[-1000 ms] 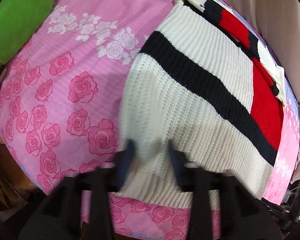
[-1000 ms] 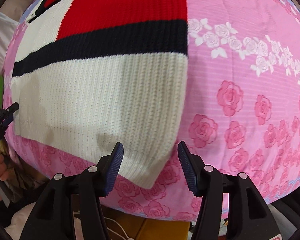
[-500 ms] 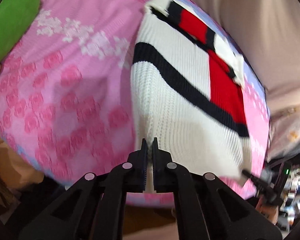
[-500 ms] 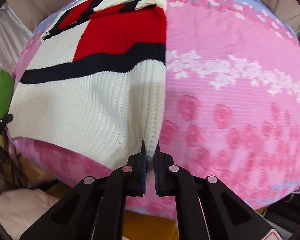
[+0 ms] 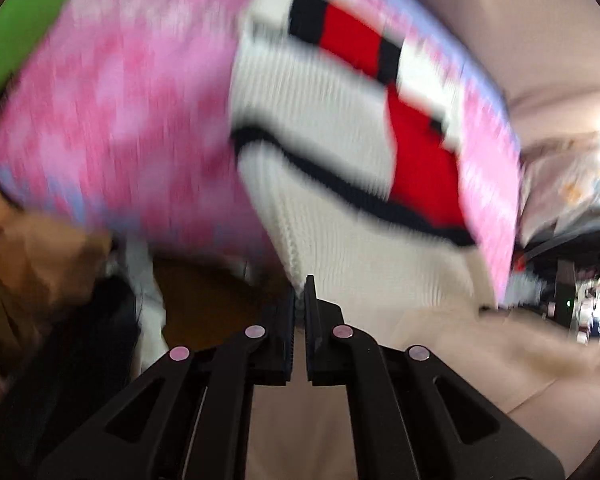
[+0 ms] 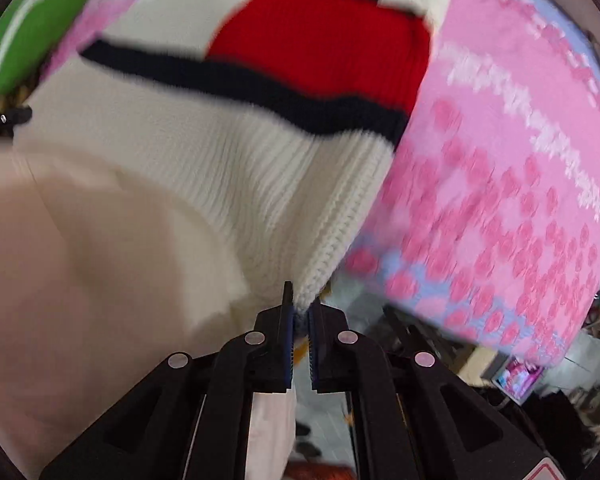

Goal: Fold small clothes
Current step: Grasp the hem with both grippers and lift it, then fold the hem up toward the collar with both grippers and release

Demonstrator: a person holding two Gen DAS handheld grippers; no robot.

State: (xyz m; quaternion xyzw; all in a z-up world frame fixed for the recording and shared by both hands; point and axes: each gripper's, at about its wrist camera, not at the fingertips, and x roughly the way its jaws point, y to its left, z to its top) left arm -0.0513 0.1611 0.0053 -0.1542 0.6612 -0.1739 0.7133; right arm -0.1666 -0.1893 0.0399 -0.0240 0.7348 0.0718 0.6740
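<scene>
A knitted sweater (image 5: 324,128), white with a black stripe and red panels, lies on a pink rose-print bed cover (image 5: 120,112). My left gripper (image 5: 299,292) is shut on the sweater's near left hem corner and holds it raised off the bed. My right gripper (image 6: 300,304) is shut on the near right hem corner of the sweater (image 6: 228,152), also lifted. The white hem stretches up between both grippers. Both views are motion-blurred.
A green cushion (image 5: 16,36) lies at the bed's far left; it also shows in the right wrist view (image 6: 28,52). The bed cover (image 6: 520,184) extends to the right. Beige fabric (image 5: 480,368) and room clutter lie below the bed edge.
Both grippers closed on the hem corners, then lifted and pulled the hem up off the bed toward me. The sweater's lower part now hangs from the grippers.
</scene>
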